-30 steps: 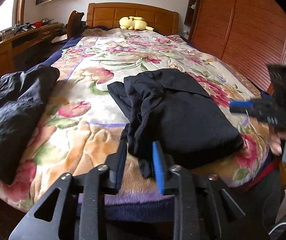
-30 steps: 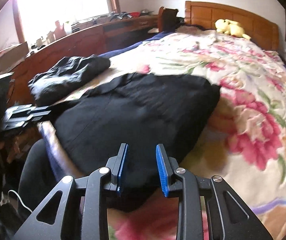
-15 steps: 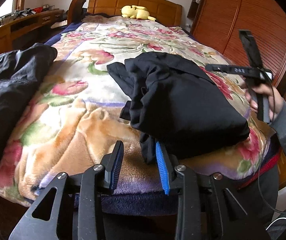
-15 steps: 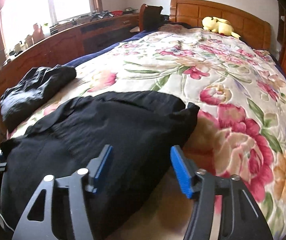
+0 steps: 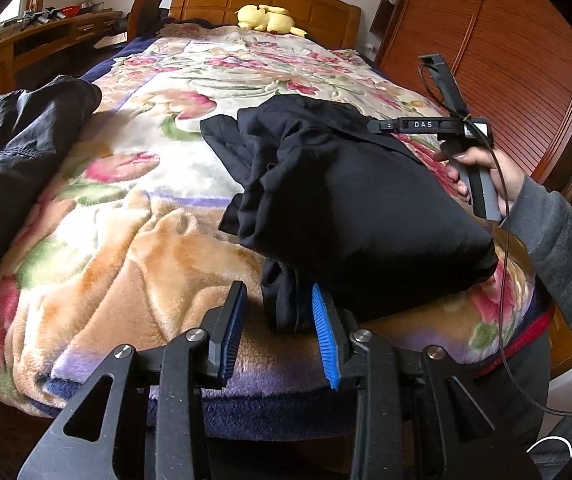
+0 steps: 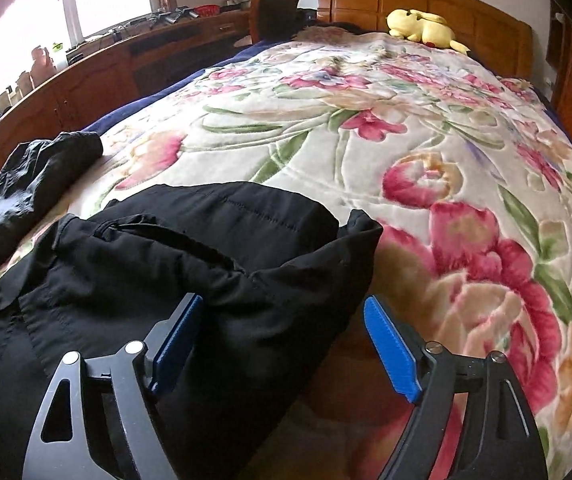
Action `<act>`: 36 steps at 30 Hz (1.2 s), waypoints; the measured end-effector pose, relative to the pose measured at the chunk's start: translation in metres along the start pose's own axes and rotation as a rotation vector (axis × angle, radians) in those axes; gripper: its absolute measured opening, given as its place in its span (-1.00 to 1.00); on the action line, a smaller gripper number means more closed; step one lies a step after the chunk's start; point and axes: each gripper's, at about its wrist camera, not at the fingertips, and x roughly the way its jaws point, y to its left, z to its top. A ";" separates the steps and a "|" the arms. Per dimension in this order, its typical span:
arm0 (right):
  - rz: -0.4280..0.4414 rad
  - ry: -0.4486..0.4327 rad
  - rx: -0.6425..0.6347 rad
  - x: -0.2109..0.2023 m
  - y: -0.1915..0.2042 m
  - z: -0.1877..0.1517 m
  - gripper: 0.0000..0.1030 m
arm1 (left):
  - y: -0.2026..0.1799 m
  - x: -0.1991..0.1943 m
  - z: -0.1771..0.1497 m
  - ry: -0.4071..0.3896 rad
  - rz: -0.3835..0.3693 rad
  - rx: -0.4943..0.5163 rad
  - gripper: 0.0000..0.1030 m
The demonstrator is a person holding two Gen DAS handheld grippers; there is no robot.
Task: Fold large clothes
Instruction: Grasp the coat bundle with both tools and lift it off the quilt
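The folded garment (image 5: 350, 200) is plain black, as is the second garment (image 5: 18, 160) at the bed's edge. The blanket (image 6: 426, 152) is cream with pink, red and peach flowers and green leaves, edged in lilac and navy. The plush toy (image 6: 422, 28) is yellow. The headboard (image 5: 270, 8) is orange-brown wood. The fingers (image 6: 392, 348) carry bright blue pads on black frames.

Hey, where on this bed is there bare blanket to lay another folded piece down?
The widest bare stretch of floral blanket runs from the black jacket up to the yellow plush toy by the headboard. A narrower strip lies between that jacket and the second dark garment at the bed's left edge. The foot edge is crowded: the jacket and both grippers, left and right.
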 end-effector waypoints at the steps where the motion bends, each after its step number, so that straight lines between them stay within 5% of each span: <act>1: 0.003 0.002 0.004 0.002 -0.002 0.000 0.69 | -0.001 0.001 0.000 0.002 0.001 0.001 -0.32; 10: 0.078 0.041 0.095 0.029 -0.025 0.000 0.92 | -0.012 0.004 0.002 0.020 -0.012 0.023 -0.31; 24: 0.208 0.121 0.157 0.062 -0.027 0.002 0.92 | -0.016 0.008 -0.002 0.027 -0.028 -0.003 -0.31; 30: 0.227 0.128 0.112 0.061 -0.016 0.004 0.48 | -0.014 0.009 -0.003 0.002 -0.064 -0.026 -0.33; 36: 0.118 0.045 0.058 0.030 -0.001 0.005 -0.31 | -0.001 0.004 -0.004 -0.012 -0.167 -0.054 -0.80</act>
